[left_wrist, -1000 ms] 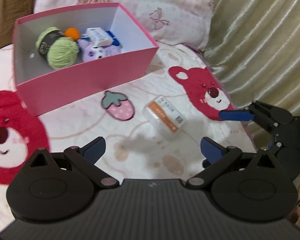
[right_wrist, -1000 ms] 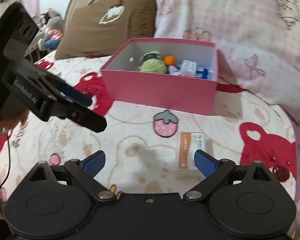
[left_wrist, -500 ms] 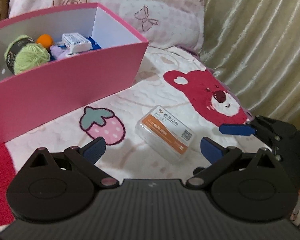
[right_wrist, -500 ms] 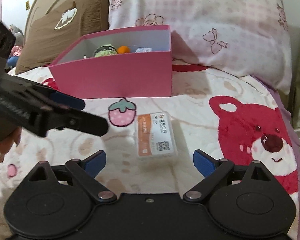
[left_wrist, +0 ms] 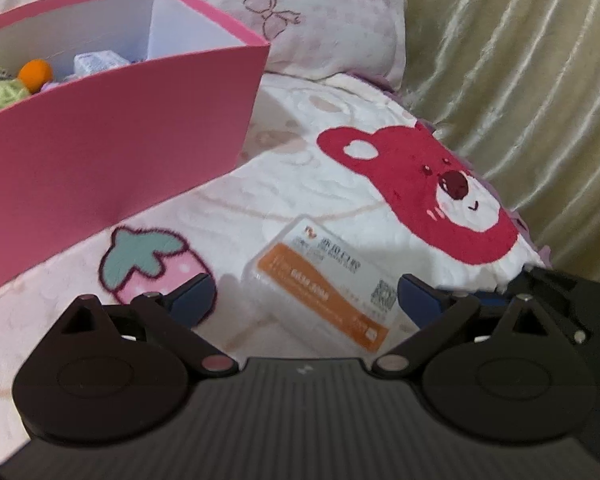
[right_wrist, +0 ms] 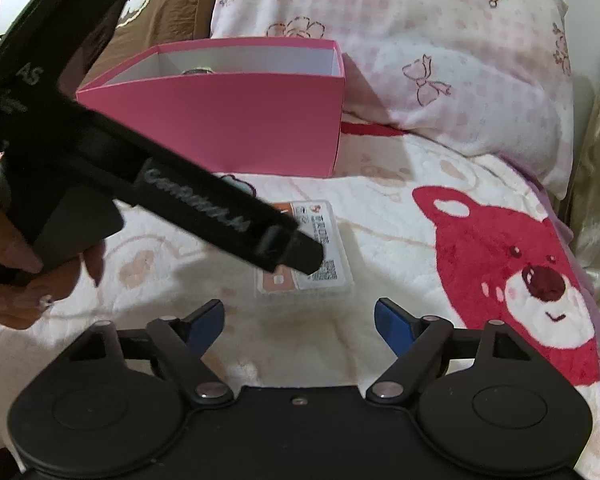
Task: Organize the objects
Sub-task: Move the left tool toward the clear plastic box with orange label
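clear plastic box with orange label (left_wrist: 320,292) lies on bed blanket (left_wrist: 284,184), between released left hand-held gripper (left_wrist: 306,294); right hand-held gripper (right_wrist: 299,317) closing, ungripped.

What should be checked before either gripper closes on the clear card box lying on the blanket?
1. Card box lies flat on the blanket, clear of the pink box: ok.
2. Left gripper open, card box between its fingers: ok.
3. Right gripper open, jaws just been closing, nothing between them: ok.
4. Left gripper's finger crosses over the card box in the right view; collision risk: not ok.
5. Free room in the pink box: cannot tell.
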`<state>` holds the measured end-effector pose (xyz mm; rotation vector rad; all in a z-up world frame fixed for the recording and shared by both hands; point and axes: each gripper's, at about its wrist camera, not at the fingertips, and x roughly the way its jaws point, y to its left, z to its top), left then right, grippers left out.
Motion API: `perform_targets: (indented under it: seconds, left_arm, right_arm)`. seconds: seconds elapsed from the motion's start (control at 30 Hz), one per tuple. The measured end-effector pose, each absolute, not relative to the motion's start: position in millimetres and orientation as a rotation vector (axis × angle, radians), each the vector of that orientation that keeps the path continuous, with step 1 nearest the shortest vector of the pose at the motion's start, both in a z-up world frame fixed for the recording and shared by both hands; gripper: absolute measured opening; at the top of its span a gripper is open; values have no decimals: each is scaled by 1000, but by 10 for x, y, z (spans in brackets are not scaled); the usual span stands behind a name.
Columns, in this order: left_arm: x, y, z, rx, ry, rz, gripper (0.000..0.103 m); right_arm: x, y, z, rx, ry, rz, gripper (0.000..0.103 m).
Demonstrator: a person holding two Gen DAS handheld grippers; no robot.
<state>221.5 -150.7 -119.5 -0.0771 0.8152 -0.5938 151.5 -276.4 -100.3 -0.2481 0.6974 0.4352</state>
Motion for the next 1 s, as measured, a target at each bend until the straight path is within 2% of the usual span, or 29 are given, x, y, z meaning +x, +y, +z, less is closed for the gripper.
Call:
perform_targets:
  seconds: [0.13,0.2,0.27,0.37,0.77,0.87,0.93,1.0]
  left_arm:
    - [2332,-1489,-1238,-110,794,-640,98]
    - [2358,-1477,-1252,-131,797,-667,95]
    - [2349,-1467,-1254,-146,800,-691,86]
    - [2307,-1460,-1253,-133,797,-681,77]
    - [2150,-1241,-1300,-310,923,-723,73]
    - [2223,-1260,-1373,-320,984,-683,72]
    - [2283,-1258,-1387,-346,986,-645,72]
    - [2331,-1252,-1380,-375,974,-618,72]
  right_arm:
    - [1548,-2795,-1021,-205,732,433,66]
    - [1578,-2812,-1030,-178,755,428,61]
    - [1593,-2831,-1046,-153,774,431,58]
    - [1612,-2857,-1060,-106,794,456,58]
    - [1650,-2908,-1051,-106,778,450,63]
    - [1673,-2984,-1057,-53,784,469,69]
    - [1703,-3014,-1072,-20,791,443,79]
    - [1721,-3037,-1096,11,796,434,79]
